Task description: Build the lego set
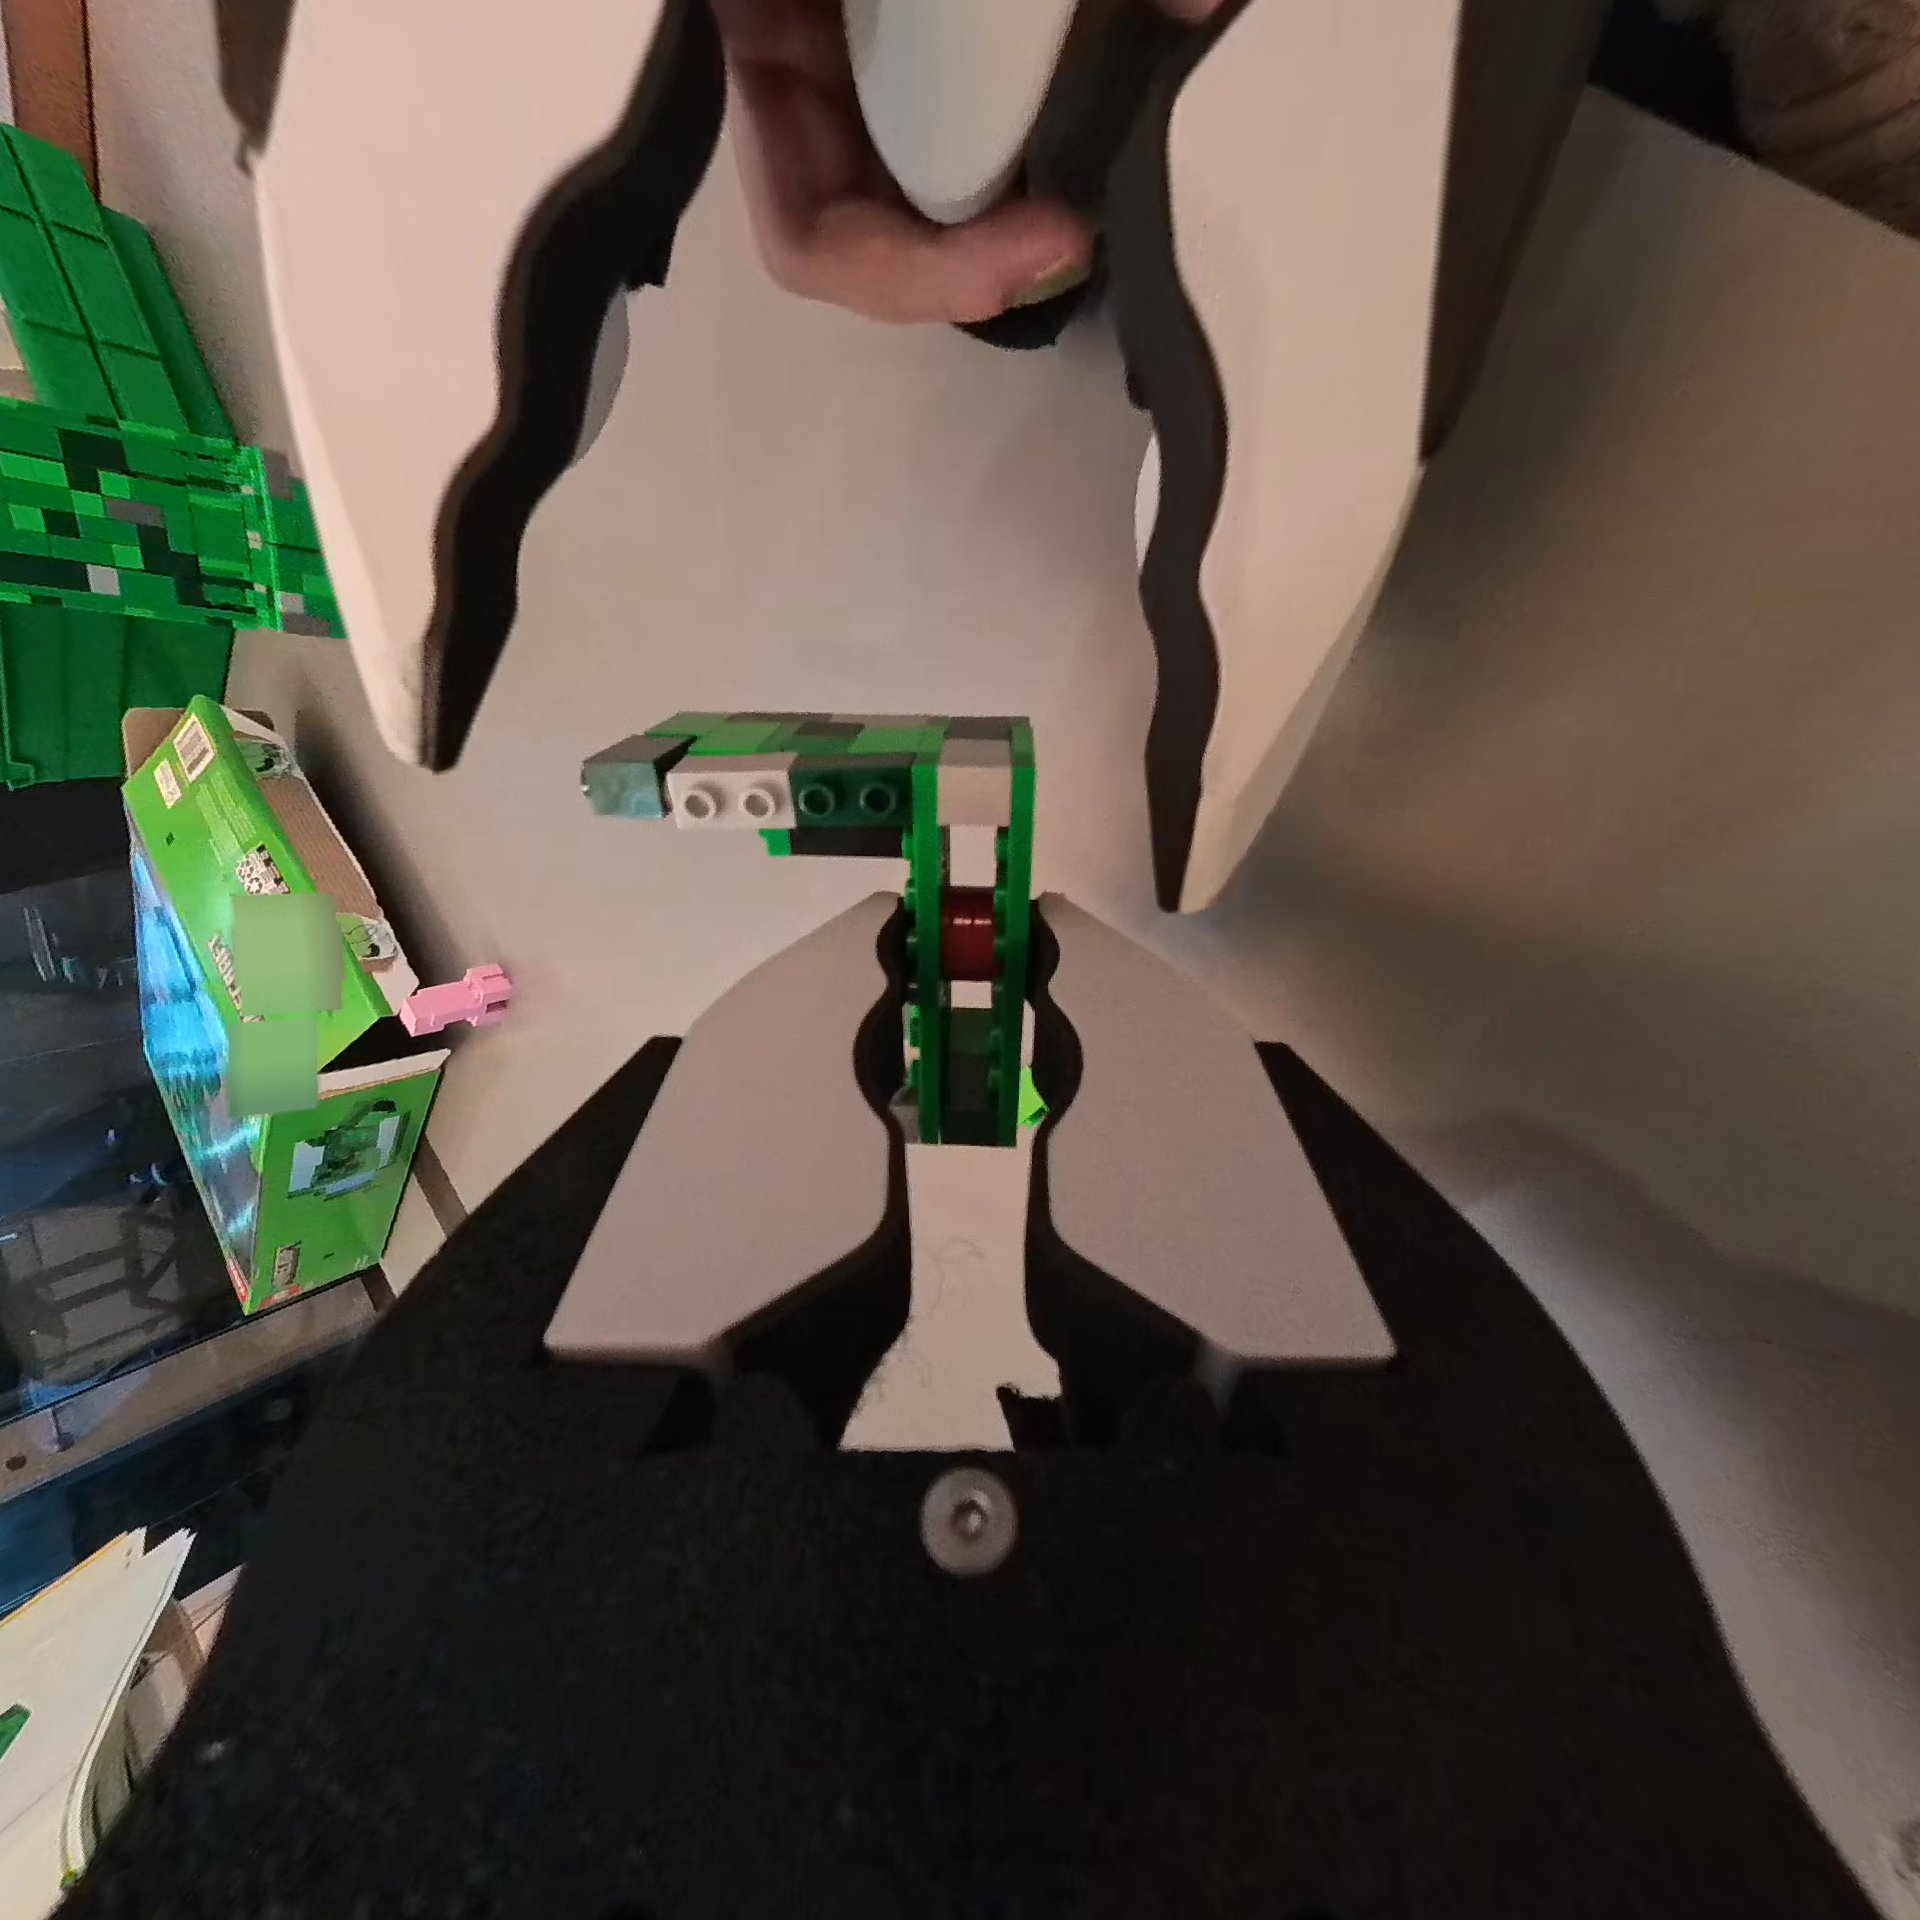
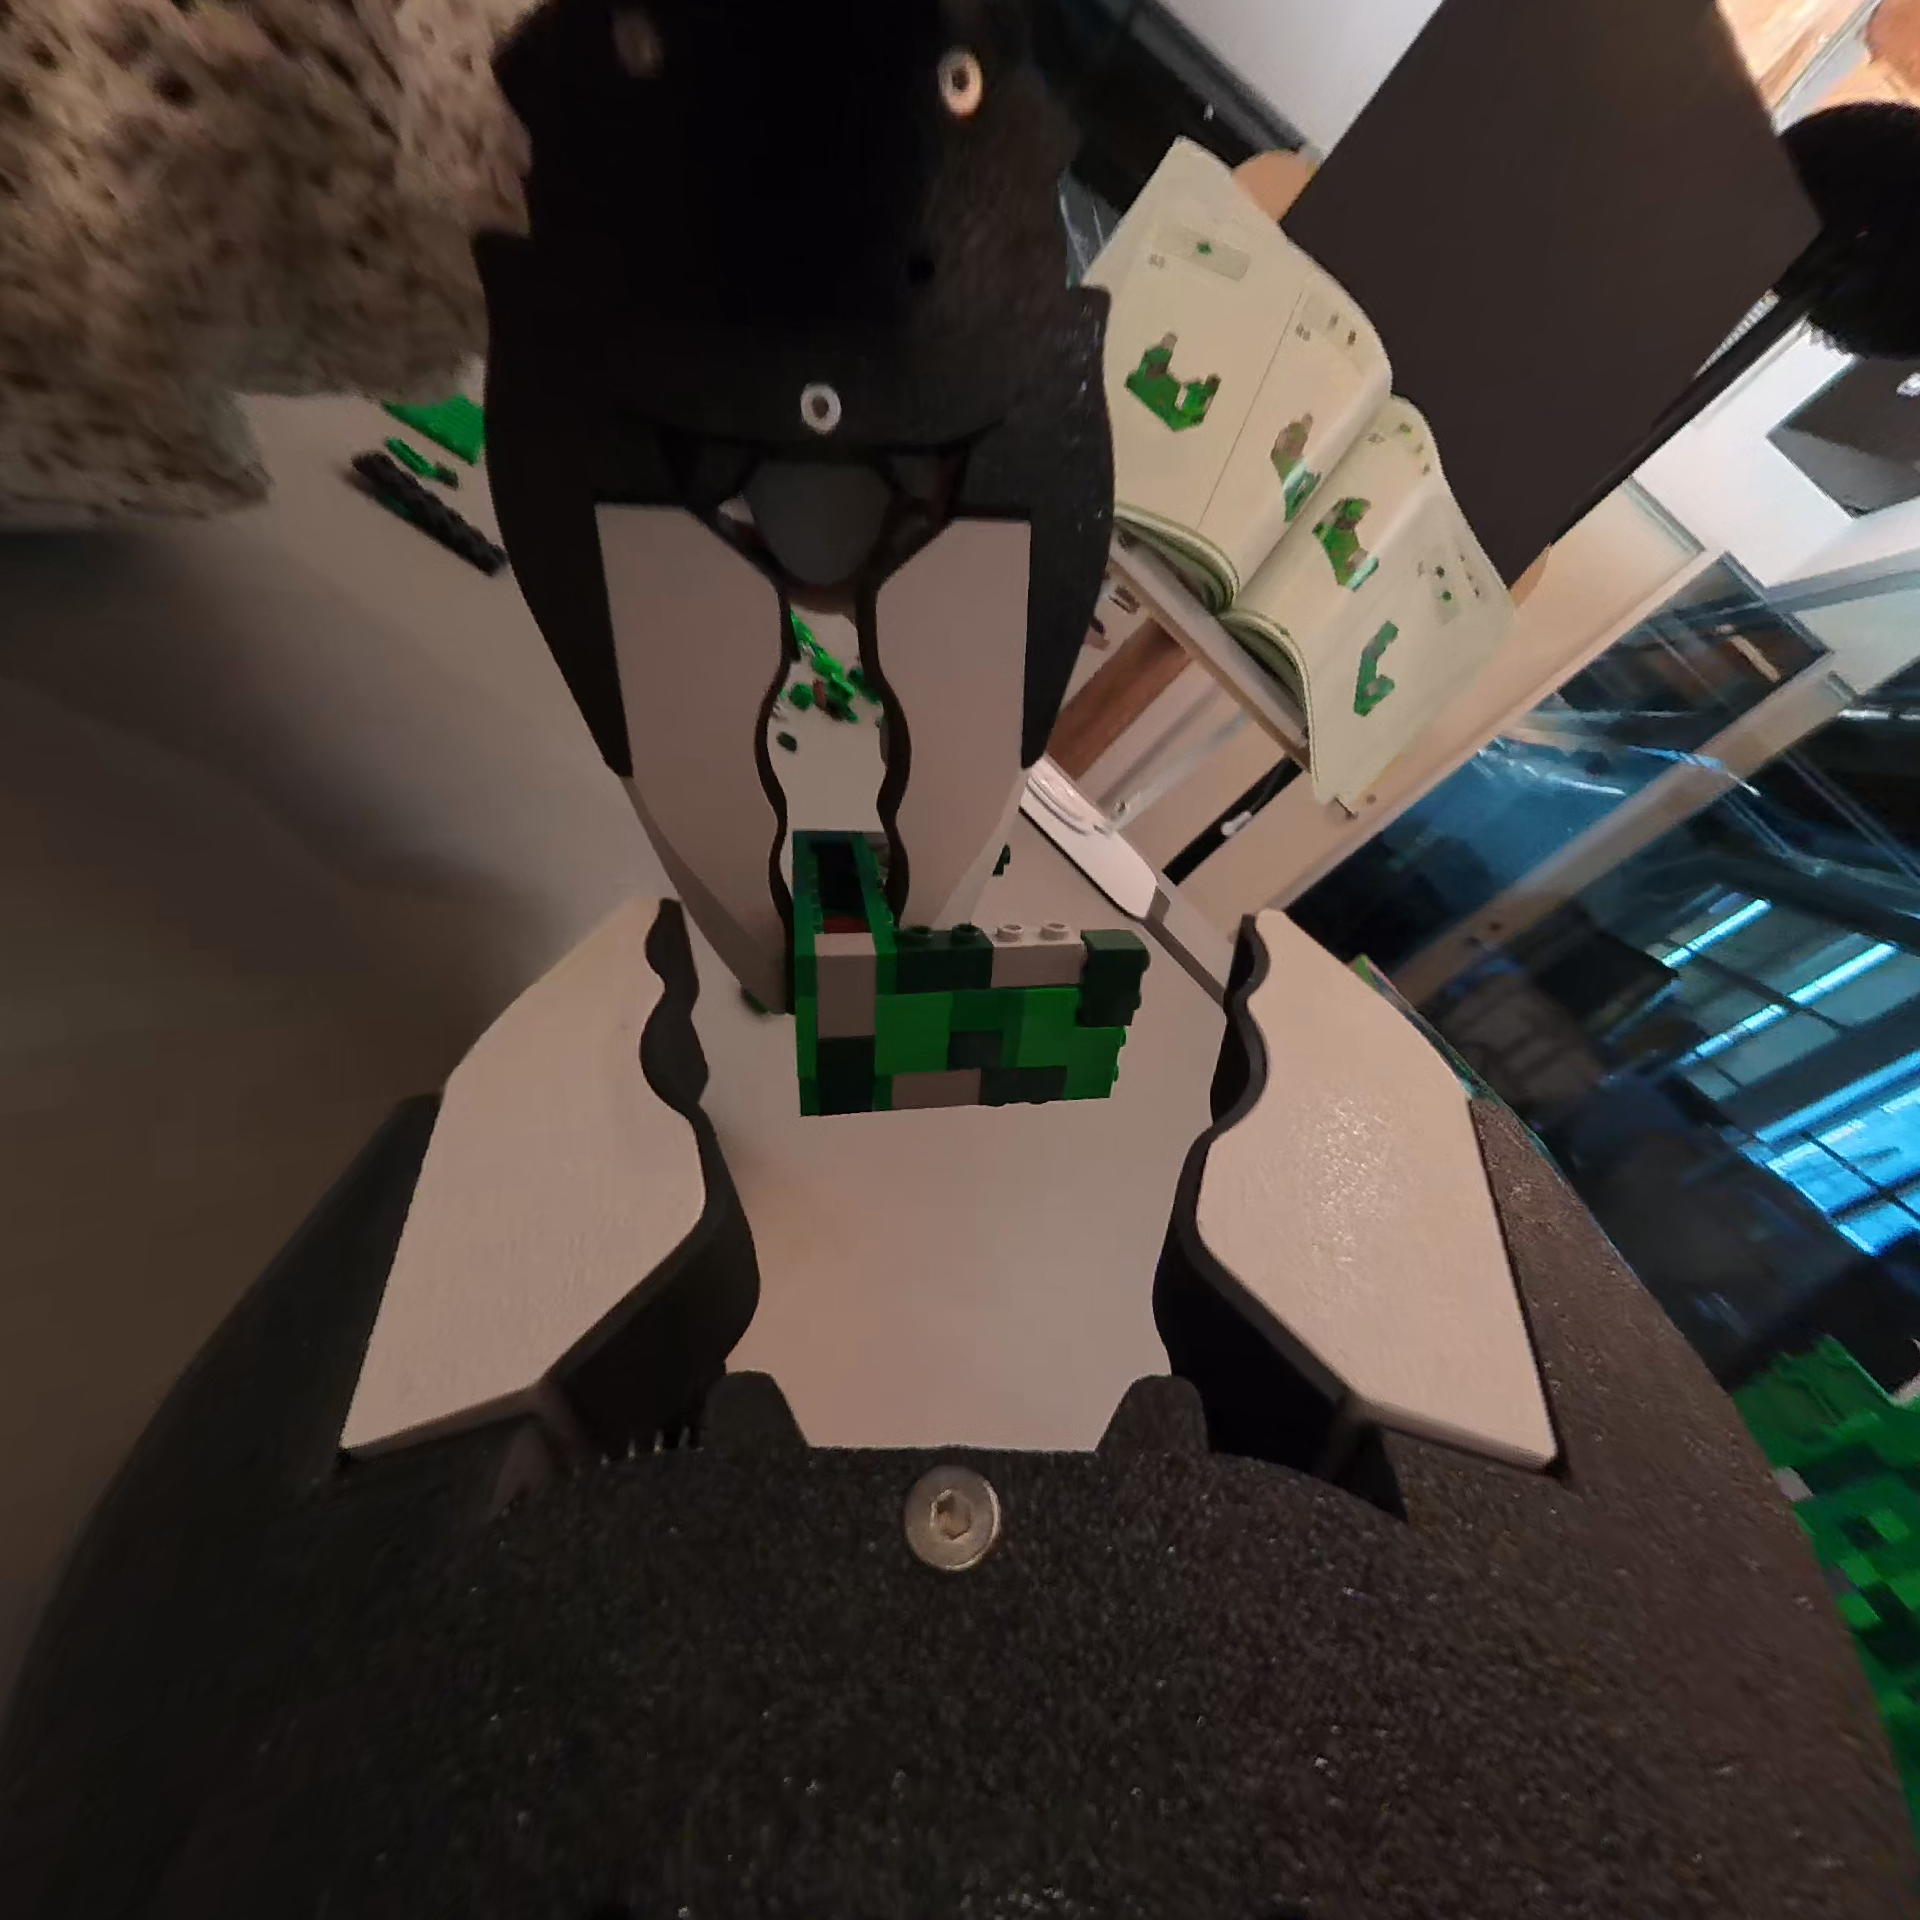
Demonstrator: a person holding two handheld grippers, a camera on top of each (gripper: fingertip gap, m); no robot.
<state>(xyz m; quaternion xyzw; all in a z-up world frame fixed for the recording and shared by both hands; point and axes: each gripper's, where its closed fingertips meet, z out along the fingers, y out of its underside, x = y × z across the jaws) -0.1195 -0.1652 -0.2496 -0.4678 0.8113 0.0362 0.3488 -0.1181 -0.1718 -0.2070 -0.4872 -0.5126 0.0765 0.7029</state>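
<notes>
Left gripper (image 1: 968,997) is clamped on the green brick assembly (image 1: 966,935), held above the white table (image 1: 831,540). Right gripper (image 2: 951,997) stands wide open around the assembly, gripping nothing.

An office-like room: white table (image 2: 935,1299), glass partition (image 2: 1662,1039), open instruction booklet (image 2: 1299,499), green set box (image 1: 281,997)
</notes>
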